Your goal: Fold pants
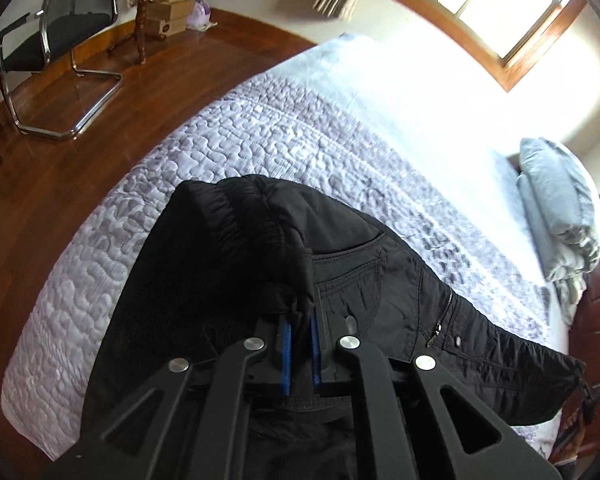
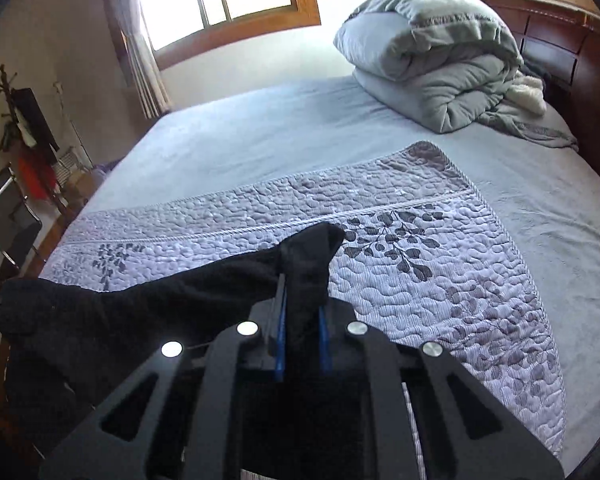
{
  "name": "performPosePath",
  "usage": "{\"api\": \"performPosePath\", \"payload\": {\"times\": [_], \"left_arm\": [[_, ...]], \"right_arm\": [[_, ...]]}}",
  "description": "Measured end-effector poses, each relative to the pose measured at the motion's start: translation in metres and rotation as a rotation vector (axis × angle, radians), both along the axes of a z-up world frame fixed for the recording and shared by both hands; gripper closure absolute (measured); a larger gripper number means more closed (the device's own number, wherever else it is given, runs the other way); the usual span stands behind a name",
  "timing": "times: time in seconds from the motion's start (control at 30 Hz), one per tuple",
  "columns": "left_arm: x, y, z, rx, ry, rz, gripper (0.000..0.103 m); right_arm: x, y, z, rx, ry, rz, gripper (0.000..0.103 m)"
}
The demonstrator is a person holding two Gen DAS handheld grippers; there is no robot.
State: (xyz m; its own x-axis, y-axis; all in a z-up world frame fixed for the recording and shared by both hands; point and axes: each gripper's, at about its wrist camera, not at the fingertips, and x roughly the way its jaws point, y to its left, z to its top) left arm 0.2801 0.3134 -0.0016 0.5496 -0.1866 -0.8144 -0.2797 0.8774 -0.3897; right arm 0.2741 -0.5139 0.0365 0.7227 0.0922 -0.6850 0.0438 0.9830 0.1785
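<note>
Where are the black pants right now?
The black pants are held up over the quilted bedspread, pinched by the left gripper and the right gripper, well short of the folded grey duvet near the headboard.

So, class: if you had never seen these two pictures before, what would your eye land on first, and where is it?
First, the black pants, bunched and pinched in the left hand-held gripper and the right hand-held gripper, held above the lilac quilt. Next, the folded grey duvet piled at the bed's far end near the dark wooden headboard.
</note>
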Motion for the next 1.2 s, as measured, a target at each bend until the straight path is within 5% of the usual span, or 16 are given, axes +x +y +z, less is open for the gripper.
{"api": "performPosePath", "payload": {"times": [0.2,0.47,0.73,1.03,1.13,1.17,1.2], "left_arm": [[-0.068,0.007,0.019,-0.034,-0.116,-0.019,0.095],[-0.145,0.023,-0.002,-0.085,-0.105,-0.013,0.094],[-0.191,0.024,-0.037,-0.068,-0.06,-0.017,0.092],[-0.229,0.021,-0.069,-0.02,0.006,-0.017,0.083],[-0.245,0.017,-0.07,0.036,0.046,-0.012,0.062],[-0.252,0.018,-0.07,0.03,0.054,-0.009,0.041],[-0.257,0.018,-0.071,0.027,0.063,0.003,0.033]], "right_arm": [[-0.09,-0.028,0.011,0.079,-0.13,-0.039,0.092],[-0.188,-0.045,-0.021,0.169,-0.146,-0.104,0.092],[-0.259,-0.044,-0.061,0.197,-0.088,-0.15,0.092],[-0.294,-0.036,-0.104,0.159,0.025,-0.184,0.089],[-0.303,-0.034,-0.119,0.155,0.065,-0.199,0.08],[-0.305,-0.034,-0.121,0.153,0.076,-0.204,0.077],[-0.307,-0.033,-0.123,0.15,0.085,-0.207,0.075]]}}
